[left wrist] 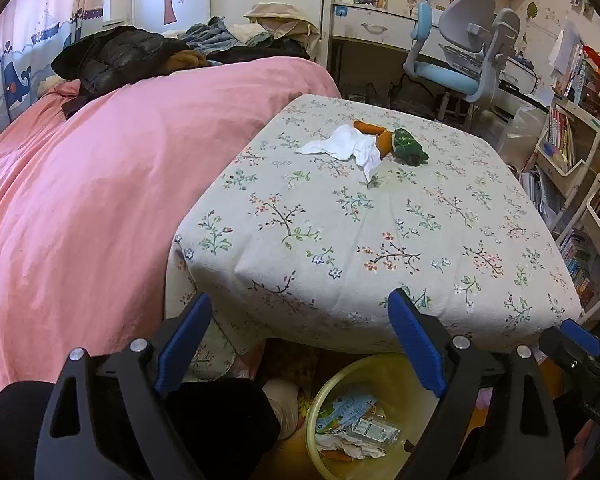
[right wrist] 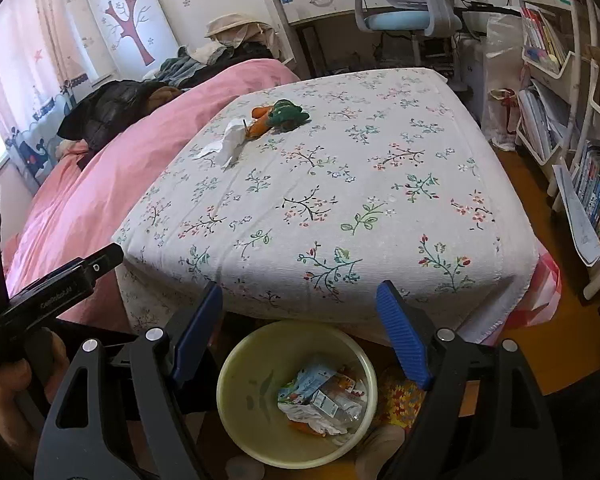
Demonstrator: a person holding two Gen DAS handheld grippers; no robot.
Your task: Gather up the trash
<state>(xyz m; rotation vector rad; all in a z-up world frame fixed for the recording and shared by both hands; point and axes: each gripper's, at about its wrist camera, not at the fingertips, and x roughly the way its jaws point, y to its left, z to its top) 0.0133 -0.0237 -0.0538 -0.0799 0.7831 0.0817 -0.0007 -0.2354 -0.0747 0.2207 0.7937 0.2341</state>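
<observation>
A yellow bin (left wrist: 314,404) (right wrist: 228,380) stands on the floor at the foot of the bed, holding wrappers and crumpled paper (left wrist: 356,424) (right wrist: 320,400). My left gripper (left wrist: 299,294) hangs above the bin, open, with nothing between its blue pads. My right gripper (right wrist: 300,285) is also over the bin, open and empty. Far back on the floral sheet (right wrist: 340,184) lies a white tissue (left wrist: 348,146) (right wrist: 230,142), touching an orange and green plush carrot (left wrist: 400,144) (right wrist: 280,116). Both grippers are well short of these two.
A pink duvet (left wrist: 80,200) covers the bed's left side, with dark clothes (left wrist: 112,56) piled behind it. A blue and grey desk chair (left wrist: 460,52) and a desk stand at the back. Bookshelves (right wrist: 588,184) line the right wall beside an orange floor strip. A hand (right wrist: 8,392) holds the left gripper.
</observation>
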